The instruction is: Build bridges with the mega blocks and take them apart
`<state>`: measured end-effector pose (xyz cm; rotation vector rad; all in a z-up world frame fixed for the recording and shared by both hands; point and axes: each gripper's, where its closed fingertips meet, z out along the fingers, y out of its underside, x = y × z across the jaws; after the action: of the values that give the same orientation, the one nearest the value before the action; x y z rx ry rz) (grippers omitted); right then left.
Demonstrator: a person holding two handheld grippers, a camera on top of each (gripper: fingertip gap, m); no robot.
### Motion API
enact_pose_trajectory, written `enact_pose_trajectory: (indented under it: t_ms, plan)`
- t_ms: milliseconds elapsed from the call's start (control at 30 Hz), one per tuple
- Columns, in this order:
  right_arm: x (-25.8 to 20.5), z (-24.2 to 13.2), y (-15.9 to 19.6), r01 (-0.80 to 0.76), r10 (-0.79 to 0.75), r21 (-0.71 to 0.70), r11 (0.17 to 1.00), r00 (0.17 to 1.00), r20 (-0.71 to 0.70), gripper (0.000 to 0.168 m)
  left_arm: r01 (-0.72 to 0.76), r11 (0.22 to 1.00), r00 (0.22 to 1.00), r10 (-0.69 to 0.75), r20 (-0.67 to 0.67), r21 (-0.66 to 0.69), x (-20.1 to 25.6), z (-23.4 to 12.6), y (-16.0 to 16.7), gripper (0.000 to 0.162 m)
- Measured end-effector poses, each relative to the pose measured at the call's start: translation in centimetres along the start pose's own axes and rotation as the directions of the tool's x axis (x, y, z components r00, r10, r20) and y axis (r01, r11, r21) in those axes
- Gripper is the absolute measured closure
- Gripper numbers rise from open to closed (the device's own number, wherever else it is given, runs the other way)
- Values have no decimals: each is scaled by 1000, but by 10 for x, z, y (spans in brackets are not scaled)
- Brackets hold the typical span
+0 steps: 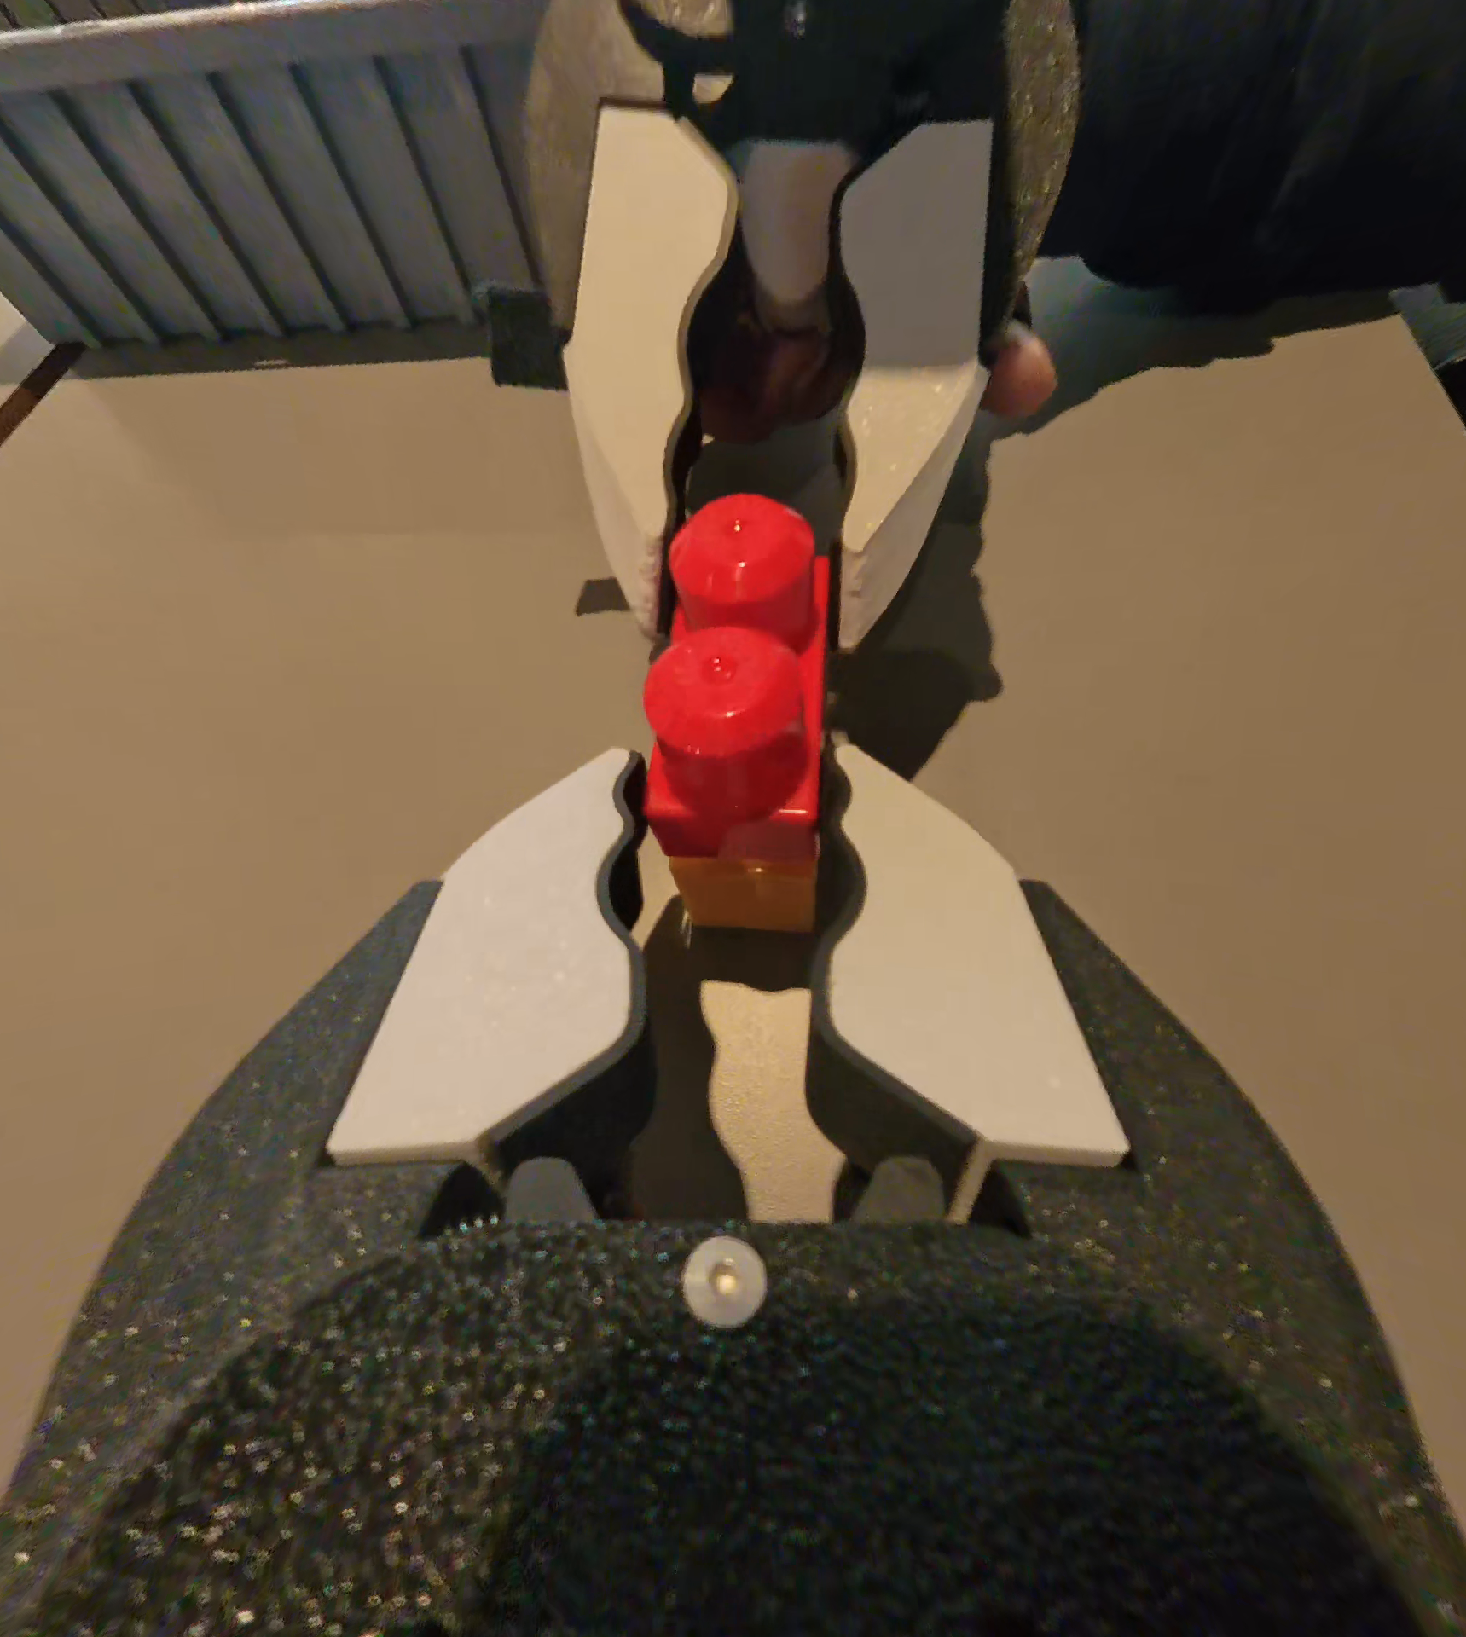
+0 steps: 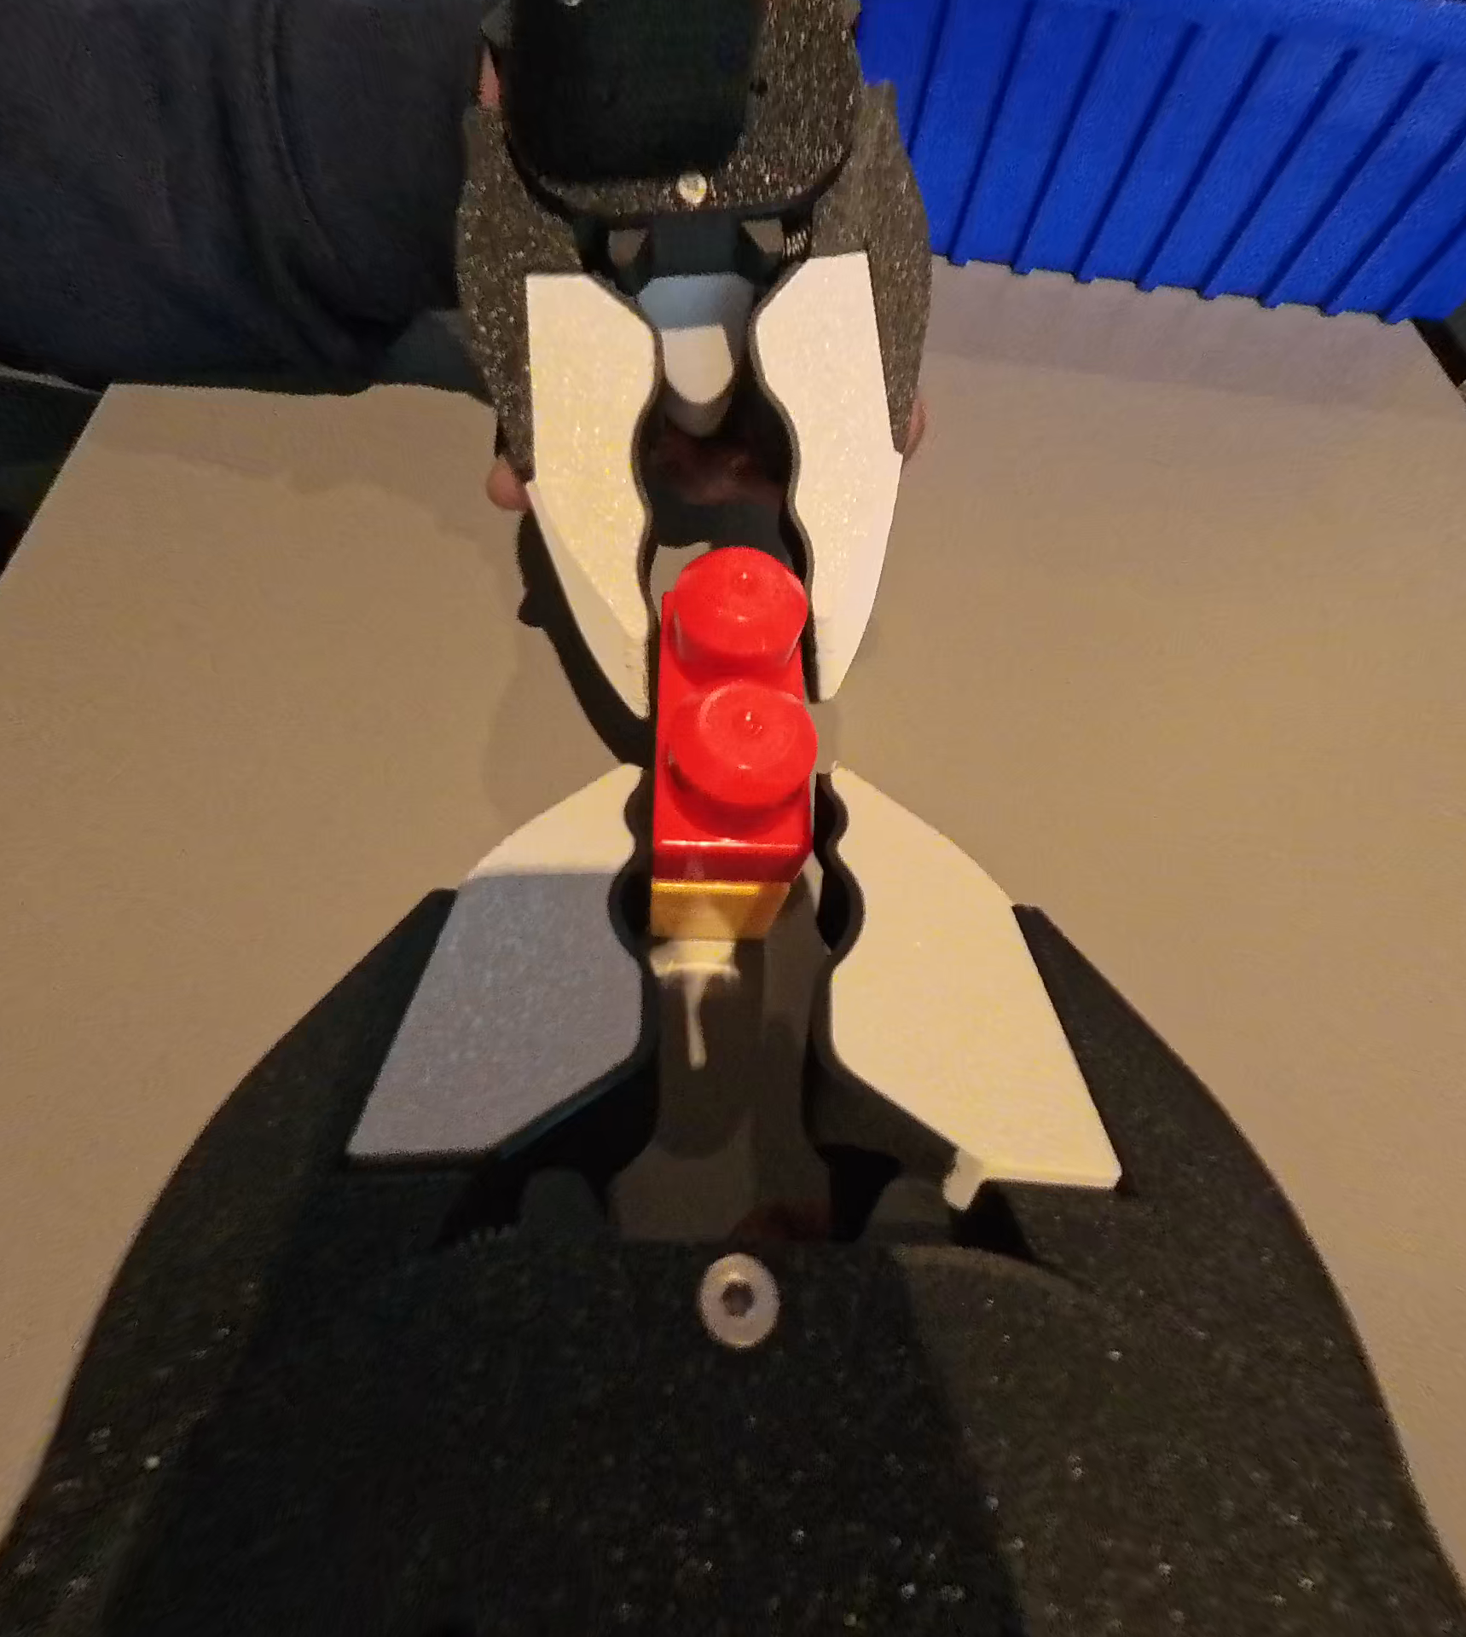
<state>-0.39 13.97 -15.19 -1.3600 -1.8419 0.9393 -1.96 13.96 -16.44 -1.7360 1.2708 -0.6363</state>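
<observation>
My left tongs (image 1: 733, 797) nip red block (image 1: 733, 709) on orange block (image 1: 742, 890), mid-desk (image 1: 268, 709). Right tongs (image 2: 725, 824) clamp the red's other end. Risk: uneven pull w/ both, stack tips or slips.

No readable text, label, brand, number or sign shows in either view.

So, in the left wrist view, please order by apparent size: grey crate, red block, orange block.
1. grey crate, although it is partly cut off
2. red block
3. orange block, mostly hidden under the red one
</observation>
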Motion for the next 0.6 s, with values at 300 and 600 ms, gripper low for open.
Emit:
enact_pose_trajectory:
  t_ms: [300, 600]
  plan:
    - [0, -4, -5, 18, -17, 57, 998, 1000, -16, 137, 22, 1000, 1000, -22, -6, -12, 1, 0, 1, 125]
    - [0, -3, 0, -126, 122, 91, 988, 991, 48, 137, 50, 998, 999, -50, -12, -37, 2, 2, 4, 125]
